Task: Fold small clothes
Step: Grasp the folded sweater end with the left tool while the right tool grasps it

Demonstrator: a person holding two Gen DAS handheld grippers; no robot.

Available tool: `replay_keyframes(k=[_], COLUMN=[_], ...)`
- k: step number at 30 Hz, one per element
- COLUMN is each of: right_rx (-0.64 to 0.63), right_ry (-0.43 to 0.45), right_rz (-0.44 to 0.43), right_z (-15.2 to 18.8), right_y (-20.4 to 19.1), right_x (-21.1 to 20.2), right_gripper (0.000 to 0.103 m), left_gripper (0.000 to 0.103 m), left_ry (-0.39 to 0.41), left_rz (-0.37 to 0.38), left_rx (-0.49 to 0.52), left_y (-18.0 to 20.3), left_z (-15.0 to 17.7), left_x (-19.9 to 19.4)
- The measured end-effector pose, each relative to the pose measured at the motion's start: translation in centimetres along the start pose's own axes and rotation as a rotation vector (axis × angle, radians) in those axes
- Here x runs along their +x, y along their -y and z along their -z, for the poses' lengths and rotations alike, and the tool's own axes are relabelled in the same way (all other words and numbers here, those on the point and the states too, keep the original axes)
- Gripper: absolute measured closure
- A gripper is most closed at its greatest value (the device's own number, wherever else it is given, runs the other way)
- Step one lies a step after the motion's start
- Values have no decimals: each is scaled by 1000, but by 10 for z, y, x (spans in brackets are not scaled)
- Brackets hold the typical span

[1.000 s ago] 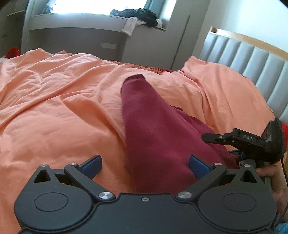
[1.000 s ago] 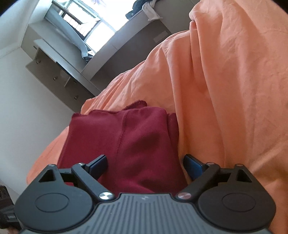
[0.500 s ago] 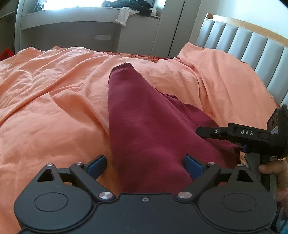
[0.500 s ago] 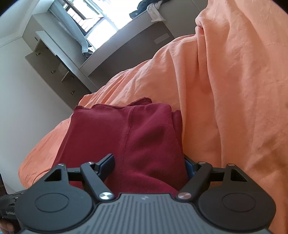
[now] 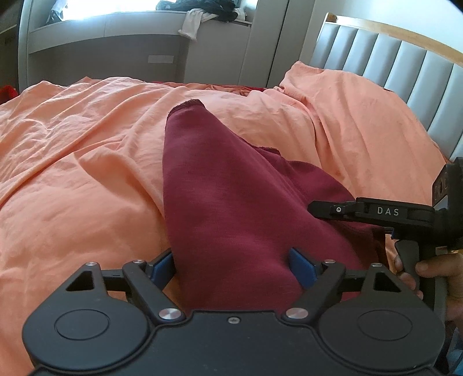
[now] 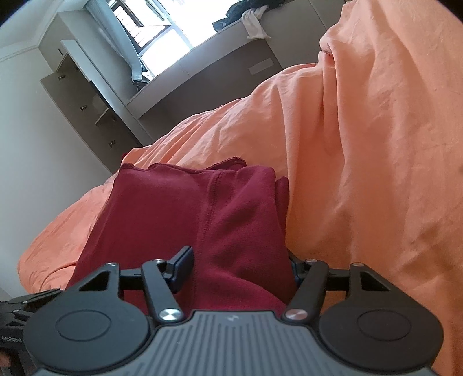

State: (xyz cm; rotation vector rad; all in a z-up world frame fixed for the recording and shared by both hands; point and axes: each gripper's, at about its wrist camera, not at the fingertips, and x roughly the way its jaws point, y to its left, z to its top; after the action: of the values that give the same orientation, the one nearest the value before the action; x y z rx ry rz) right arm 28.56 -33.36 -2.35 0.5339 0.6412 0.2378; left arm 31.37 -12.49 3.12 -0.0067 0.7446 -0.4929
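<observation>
A dark red garment [image 5: 231, 196] lies on the orange bed cover [image 5: 81, 173], stretching away to a hemmed end. My left gripper [image 5: 231, 267] has its blue fingers on both sides of the near end of the cloth, jaws closing but still apart. In the right wrist view the same red garment [image 6: 185, 214] lies folded in layers, and my right gripper [image 6: 238, 264] has narrowed around its near edge, with cloth bunched between the fingers. The right gripper also shows in the left wrist view [image 5: 376, 214] at the garment's right side, held by a hand.
A grey padded headboard [image 5: 390, 63] stands at the right with an orange pillow [image 5: 347, 110] before it. A grey windowsill unit [image 5: 115, 37] with a pile of clothes [image 5: 208, 14] lies beyond the bed. Cabinets [image 6: 81, 95] stand by the wall.
Both grippers have moved forward onto the red garment's near edge and their jaws have narrowed around the cloth. The right gripper has narrowed more than the left.
</observation>
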Motion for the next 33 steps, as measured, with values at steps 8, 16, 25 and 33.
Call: replay_keyframes(k=[8, 16, 25, 33], right_rx=[-59, -149, -261, -352], right_ry=[3, 44, 87, 83], right_rz=[12, 65, 121, 114], right_z=[0, 1, 4, 9], right_y=[-9, -30, -52, -72], right_x=[-3, -17, -37, -51], right_gripper=[46, 67, 74, 85], left_gripper=[29, 54, 65, 67], left_ry=[5, 28, 90, 98], left_rz=[-16, -43, -38, -15], left_rx=[35, 71, 127, 167], left_y=[9, 20, 34, 42], left_z=[1, -2, -7, -5], left_x=[-2, -10, -32, -48])
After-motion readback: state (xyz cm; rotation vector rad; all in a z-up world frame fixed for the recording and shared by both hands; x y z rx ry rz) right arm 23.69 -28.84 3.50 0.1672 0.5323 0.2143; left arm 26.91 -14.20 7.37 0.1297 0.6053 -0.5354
